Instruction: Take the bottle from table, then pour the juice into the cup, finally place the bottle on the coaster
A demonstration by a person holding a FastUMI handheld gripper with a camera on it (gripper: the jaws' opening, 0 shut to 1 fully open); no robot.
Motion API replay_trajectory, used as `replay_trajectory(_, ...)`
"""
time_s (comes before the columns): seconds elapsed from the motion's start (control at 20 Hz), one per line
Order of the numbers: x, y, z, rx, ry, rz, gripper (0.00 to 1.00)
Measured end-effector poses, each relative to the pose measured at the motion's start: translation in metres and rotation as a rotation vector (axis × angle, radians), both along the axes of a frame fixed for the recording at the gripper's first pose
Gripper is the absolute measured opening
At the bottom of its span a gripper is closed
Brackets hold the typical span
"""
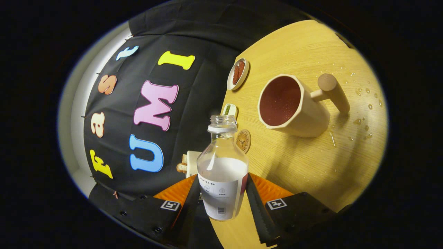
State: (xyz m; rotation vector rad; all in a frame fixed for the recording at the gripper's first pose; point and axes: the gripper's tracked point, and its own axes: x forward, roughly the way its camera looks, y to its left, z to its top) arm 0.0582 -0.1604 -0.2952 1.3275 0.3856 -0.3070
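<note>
My gripper point(221, 199) is shut on a clear plastic bottle point(222, 166) with a white label and no cap; both fingers press its lower body. The view is rolled, so the table point(311, 166) stands steeply tilted. Beyond the bottle's mouth, a beige cup point(294, 107) with a thick peg handle stands on the wood, holding reddish juice. A small round brown coaster point(243, 141) lies on the table between the bottle's neck and the cup, partly hidden by the bottle.
Water drops point(363, 103) are scattered on the wood past the cup's handle. A small white dish with reddish pieces point(237, 73) sits near the table's far edge, a smaller dish with something green point(229, 110) closer. A white plate with bread point(188, 164) peeks out beside the bottle.
</note>
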Motion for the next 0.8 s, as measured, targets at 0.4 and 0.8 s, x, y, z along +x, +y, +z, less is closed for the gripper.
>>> replay_trajectory(0.4, 0.006, -0.014, 0.000, 0.124, -0.007, -0.083, 0.75)
replay_trajectory(0.8, 0.007, -0.018, 0.005, 0.229, -0.021, -0.140, 0.75)
